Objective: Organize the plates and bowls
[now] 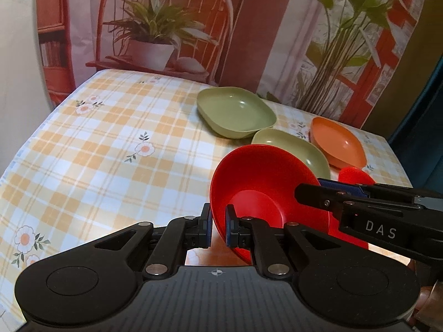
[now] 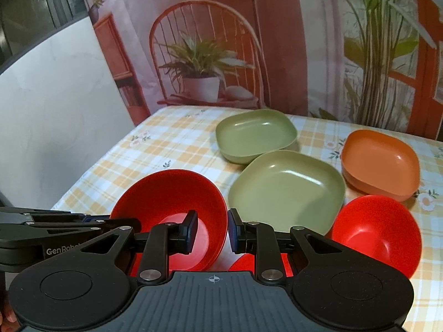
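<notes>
My left gripper is shut on the near rim of a red bowl and holds it tilted above the checked tablecloth. My right gripper straddles the far rim of the same red bowl, one finger inside, one outside; the jaws stand slightly apart from the rim. A second red bowl sits to the right, with red showing beneath my right gripper. Two green square plates and an orange plate lie behind.
A printed backdrop with a chair and plants hangs behind the table. A white wall panel stands at the left. The left half of the tablecloth shows only the floral pattern.
</notes>
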### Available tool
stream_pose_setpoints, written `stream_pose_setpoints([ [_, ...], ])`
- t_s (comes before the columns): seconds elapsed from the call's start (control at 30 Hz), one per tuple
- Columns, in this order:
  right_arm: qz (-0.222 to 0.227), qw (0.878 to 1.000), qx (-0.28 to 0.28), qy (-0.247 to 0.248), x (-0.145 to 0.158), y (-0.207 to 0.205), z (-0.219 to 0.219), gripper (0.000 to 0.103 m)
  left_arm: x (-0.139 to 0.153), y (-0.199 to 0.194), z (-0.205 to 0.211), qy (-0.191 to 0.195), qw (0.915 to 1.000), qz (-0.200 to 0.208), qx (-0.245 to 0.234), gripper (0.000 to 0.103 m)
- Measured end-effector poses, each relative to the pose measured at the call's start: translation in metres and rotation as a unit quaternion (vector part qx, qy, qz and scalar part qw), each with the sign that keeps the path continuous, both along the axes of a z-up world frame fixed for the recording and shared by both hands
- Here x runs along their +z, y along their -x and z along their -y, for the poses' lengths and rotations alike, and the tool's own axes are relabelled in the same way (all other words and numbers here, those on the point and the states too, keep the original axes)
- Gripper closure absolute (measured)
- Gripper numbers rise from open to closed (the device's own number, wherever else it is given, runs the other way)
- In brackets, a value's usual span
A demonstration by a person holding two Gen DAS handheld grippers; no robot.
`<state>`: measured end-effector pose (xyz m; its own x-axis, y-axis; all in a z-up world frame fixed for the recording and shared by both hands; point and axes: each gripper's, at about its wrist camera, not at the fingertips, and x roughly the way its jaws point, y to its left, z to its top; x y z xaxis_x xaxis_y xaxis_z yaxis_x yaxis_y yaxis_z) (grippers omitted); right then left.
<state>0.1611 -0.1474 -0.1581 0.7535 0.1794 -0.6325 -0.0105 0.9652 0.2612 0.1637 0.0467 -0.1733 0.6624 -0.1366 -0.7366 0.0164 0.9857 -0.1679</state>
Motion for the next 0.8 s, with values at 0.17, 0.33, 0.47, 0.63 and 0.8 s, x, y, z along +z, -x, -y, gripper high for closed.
stream_pose_setpoints([
  [0.17, 0.010, 1.000, -0.014, -0.007, 0.007, 0.009, 0.010, 0.081, 0.009, 0.000, 0.008, -0.002, 0.9999, 0.006, -0.013, 0.093],
  [0.33, 0.020, 0.999, -0.033, -0.018, 0.011, 0.022, 0.024, 0.081, 0.017, -0.002, 0.020, -0.009, 0.9995, 0.014, -0.027, 0.093],
  [0.47, 0.027, 0.998, -0.046, -0.027, 0.012, 0.031, 0.038, 0.081, 0.023, -0.003, 0.032, -0.015, 0.9989, 0.020, -0.040, 0.093],
  [0.63, 0.031, 0.997, -0.068, -0.035, 0.012, 0.044, 0.056, 0.081, 0.022, -0.005, 0.049, -0.012, 0.9979, 0.014, -0.062, 0.093],
  [0.8, 0.023, 0.996, -0.084, -0.037, 0.005, 0.054, 0.067, 0.081, 0.016, -0.006, 0.062, -0.010, 0.9966, 0.002, -0.082, 0.093],
])
